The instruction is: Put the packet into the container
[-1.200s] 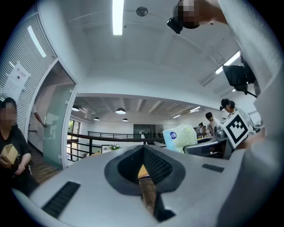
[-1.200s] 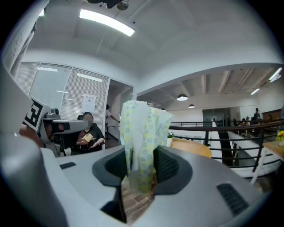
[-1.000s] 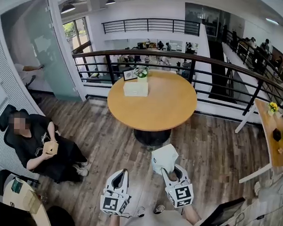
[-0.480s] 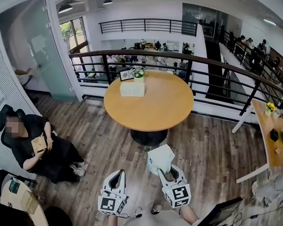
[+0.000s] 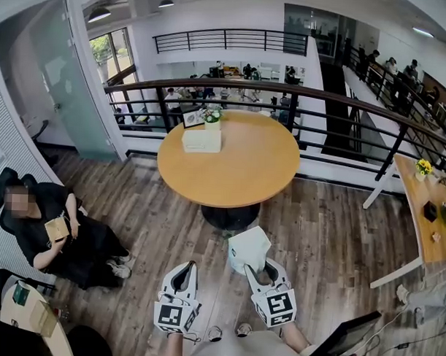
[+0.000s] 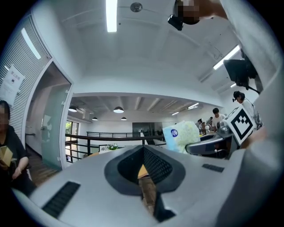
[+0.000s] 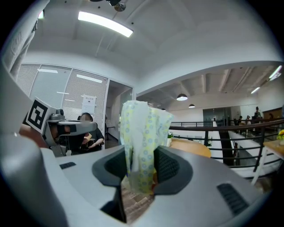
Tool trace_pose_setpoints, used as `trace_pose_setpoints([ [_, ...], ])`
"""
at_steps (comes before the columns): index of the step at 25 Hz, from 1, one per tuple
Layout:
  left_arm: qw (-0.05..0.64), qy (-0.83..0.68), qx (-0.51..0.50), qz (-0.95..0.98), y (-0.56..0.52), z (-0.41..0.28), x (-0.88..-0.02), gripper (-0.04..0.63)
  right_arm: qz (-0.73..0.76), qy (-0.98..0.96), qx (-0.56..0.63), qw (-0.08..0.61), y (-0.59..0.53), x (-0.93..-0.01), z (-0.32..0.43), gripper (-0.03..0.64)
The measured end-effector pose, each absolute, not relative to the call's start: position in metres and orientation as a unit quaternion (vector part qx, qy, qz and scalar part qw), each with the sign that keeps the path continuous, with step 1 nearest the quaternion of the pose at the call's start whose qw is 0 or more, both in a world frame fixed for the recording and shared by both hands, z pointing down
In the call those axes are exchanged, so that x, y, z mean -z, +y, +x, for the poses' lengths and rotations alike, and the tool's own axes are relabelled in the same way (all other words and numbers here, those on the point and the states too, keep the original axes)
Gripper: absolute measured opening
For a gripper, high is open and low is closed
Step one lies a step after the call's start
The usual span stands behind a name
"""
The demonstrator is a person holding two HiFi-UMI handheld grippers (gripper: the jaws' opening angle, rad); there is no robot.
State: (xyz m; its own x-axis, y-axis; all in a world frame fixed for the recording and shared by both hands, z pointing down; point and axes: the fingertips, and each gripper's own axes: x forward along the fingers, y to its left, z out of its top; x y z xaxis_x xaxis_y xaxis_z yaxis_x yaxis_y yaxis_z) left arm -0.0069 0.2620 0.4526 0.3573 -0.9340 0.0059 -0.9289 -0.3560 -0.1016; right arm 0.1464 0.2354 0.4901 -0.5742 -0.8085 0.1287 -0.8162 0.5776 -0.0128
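My right gripper [image 5: 261, 270] is shut on a pale packet with a small dotted print [image 5: 247, 247], which sticks up between its pads [image 7: 139, 142]. It hangs over the wood floor, short of the round orange table [image 5: 245, 174]. A white box-like container [image 5: 202, 140] sits at the table's far left, beside a small plant. My left gripper [image 5: 185, 269] hovers to the left of the right one, shut, with nothing in it. The left gripper view shows the packet [image 6: 181, 135] off to the right.
A dark railing [image 5: 321, 97] curves behind the table. A person in black [image 5: 53, 230] sits at the left with a small brown box. A second wooden table [image 5: 426, 217] is at the right edge, a dark screen [image 5: 347, 337] at bottom right.
The table and both grippers have drifted slightly left in the head view. The packet stays gripped. The seated person has lowered the brown box.
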Motion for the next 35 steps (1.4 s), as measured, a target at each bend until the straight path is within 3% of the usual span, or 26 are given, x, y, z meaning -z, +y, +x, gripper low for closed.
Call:
trace_pose_setpoints([
  [14,0.041,0.561,0.040,-0.826,0.250,0.037,-0.458,0.005,0.445,-0.893,-0.041,0.054,0.223,-0.497,0.186,0.149],
  [35,0.038,0.558,0.032,-0.828,0.159,0.010,-0.472,0.005,0.447,-0.892,-0.040,0.060,0.136,-0.508,0.161,0.150],
])
